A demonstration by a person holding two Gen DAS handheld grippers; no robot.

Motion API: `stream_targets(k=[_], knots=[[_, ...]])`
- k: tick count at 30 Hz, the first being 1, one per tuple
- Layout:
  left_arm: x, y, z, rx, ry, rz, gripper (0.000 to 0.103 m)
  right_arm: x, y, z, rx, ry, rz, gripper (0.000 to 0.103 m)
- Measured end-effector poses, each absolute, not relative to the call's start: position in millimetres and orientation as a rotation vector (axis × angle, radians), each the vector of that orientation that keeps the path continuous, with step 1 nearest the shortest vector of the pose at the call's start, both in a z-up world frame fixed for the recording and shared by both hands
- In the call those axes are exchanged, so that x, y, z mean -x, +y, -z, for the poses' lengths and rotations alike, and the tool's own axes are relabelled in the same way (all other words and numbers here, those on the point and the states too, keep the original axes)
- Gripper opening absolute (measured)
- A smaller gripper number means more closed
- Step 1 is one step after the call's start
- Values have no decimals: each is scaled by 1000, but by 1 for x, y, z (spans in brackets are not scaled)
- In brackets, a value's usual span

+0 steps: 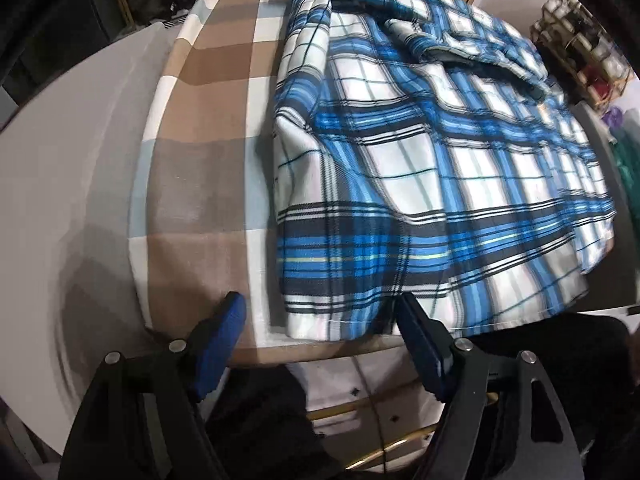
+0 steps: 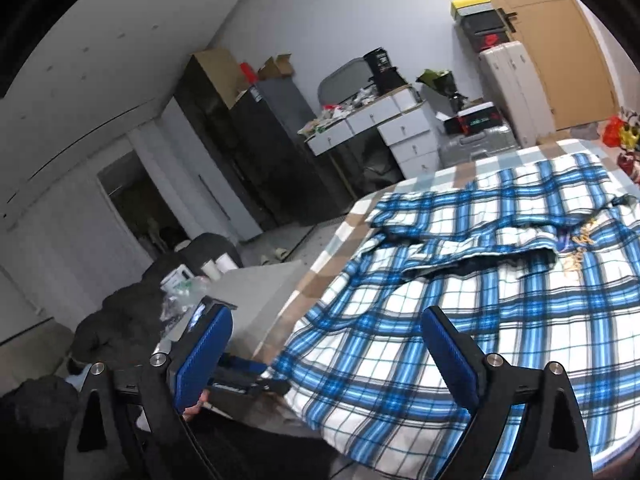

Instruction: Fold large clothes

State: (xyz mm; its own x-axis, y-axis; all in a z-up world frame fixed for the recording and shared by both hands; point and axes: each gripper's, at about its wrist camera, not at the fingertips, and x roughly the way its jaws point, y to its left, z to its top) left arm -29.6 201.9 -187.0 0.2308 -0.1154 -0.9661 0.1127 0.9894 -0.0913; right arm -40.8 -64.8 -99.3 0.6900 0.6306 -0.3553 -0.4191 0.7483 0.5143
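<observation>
A large blue, white and black plaid shirt (image 1: 420, 184) lies spread on a surface with a brown and white checked cover (image 1: 208, 128). One sleeve (image 2: 460, 252) is folded across the shirt's body. My left gripper (image 1: 320, 306) points down at the near edge, open, and the shirt's near hem corner (image 1: 316, 316) lies between its blue pads (image 1: 230, 320) without being pinched. My right gripper (image 2: 325, 316) hovers open over the near part of the shirt (image 2: 400, 360), with nothing between its fingers. The left gripper (image 2: 272, 380) also shows low in the right wrist view, at the shirt's corner.
A grey surface (image 1: 80, 184) adjoins the checked cover on the left. Dark cabinets (image 2: 248, 140), a cluttered white desk with drawers (image 2: 380, 120), suitcases (image 2: 512, 88) and stacked boxes (image 2: 476, 20) stand along the far wall. A heap of dark clothes (image 2: 132, 320) lies at the left.
</observation>
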Motion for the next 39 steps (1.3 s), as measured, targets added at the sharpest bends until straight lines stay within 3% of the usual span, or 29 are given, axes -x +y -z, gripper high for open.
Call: stream_targets(k=[3,4,5,8,17,25,27,29,30,32,34,39], knots=[[28,204,184,10,1303,169,37,42,-59,100,-371,553,-590,96],[27,206,183,26,1305,173,16,41,-59,101,-373,558,-589,96],[26,208,184,59,1319,191,6,40,-59,102,-379,563,-589,96],[26,215,177,109,1316,226,2,35,-62,106,-398,585,-573,96],[19,217,126,420,1148,509,2,30,-74,111,-461,612,-549,96],[4,222,190,444,1344,385,3,28,-77,113,-491,633,-541,96],[9,227,192,450,1347,379,8,28,-76,113,-489,634,-542,96],[13,233,192,457,1340,358,29,28,-74,113,-485,639,-546,96],[15,236,191,470,1327,360,32,27,-72,114,-477,647,-546,96],[18,239,187,449,1321,327,50,27,-68,115,-467,654,-547,96],[19,238,184,414,1299,298,54,27,-66,115,-452,658,-547,96],[15,234,186,370,1258,292,54,32,-74,109,-454,626,-529,96]])
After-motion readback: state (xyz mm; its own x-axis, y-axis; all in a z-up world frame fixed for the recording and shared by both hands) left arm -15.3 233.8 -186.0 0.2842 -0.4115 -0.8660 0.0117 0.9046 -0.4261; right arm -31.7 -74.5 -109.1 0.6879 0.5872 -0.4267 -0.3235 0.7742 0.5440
